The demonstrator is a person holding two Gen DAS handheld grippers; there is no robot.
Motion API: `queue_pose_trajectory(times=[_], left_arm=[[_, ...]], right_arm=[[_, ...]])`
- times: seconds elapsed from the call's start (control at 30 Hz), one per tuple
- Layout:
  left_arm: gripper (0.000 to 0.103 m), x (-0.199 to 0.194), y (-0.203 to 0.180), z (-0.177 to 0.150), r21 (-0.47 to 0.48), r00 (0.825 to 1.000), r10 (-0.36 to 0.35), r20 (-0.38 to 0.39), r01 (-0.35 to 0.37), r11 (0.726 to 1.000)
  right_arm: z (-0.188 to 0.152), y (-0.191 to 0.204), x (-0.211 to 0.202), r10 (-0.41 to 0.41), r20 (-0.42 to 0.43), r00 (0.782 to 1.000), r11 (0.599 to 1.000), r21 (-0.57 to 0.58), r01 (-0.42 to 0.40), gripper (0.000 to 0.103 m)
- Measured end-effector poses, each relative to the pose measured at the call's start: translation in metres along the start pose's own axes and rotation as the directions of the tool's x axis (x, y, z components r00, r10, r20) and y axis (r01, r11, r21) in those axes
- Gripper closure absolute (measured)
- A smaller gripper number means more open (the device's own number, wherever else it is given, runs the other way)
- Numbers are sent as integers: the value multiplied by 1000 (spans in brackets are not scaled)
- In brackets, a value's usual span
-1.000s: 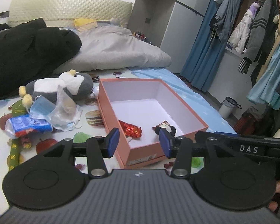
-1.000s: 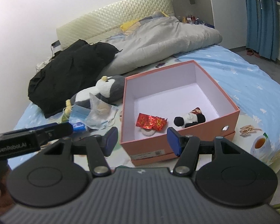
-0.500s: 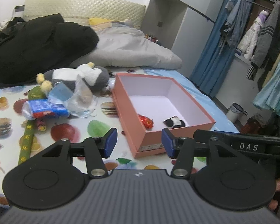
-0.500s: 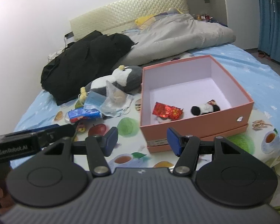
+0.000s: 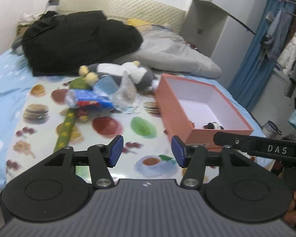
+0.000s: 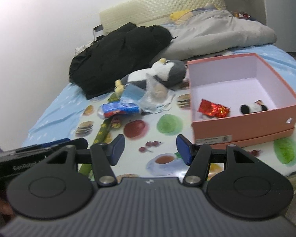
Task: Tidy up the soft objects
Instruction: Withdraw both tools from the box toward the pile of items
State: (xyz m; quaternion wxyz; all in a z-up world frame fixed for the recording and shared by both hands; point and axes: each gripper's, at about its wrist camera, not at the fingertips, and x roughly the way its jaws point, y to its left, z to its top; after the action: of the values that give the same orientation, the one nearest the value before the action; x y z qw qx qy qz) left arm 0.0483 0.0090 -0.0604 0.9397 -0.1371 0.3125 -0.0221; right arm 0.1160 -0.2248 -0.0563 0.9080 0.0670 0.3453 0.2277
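Both the left gripper (image 5: 147,151) and the right gripper (image 6: 150,149) hang over the bed with jaws apart, empty; the left's have just been widening. The penguin toy (image 6: 163,73) lies in a heap left of the pink box (image 6: 244,126), which holds a small panda toy (image 6: 253,108).

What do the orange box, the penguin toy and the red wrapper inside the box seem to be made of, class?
Orange box: likely cardboard, matte, with straight thin walls, a plain white inside and a printed label on its side.
Penguin toy: plush fabric, fuzzy and rounded, probably stuffed.
Red wrapper: seemingly foil or metallised plastic, crinkled and glinting.
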Motion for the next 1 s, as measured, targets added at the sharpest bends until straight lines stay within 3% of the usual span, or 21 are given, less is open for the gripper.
queue_pose_trajectory(times=[0.27,0.37,0.53,0.8,0.93,1.0], left_arm=[[43,20,31,4,-36,998,61,-16,-62,997],[36,42,36,13,12,996,91,-26,-91,996],[35,86,44,32,136,989,146,-35,-140,981],[28,170,63,64,311,973,225,-50,-199,929],[27,212,72,74,420,966,253,-51,-209,883],[27,228,75,77,466,965,259,-39,-212,859]], right_arm=[[5,11,31,27,-40,999,1000,-7,-27,42],[11,11,50,22,-68,997,1000,-12,-23,42],[25,11,86,28,-110,994,998,-44,-33,42],[60,7,164,26,-157,987,997,-72,-38,42],[72,2,215,21,-205,979,997,-68,-35,43],[77,3,242,-23,-245,969,993,-117,-6,45]])
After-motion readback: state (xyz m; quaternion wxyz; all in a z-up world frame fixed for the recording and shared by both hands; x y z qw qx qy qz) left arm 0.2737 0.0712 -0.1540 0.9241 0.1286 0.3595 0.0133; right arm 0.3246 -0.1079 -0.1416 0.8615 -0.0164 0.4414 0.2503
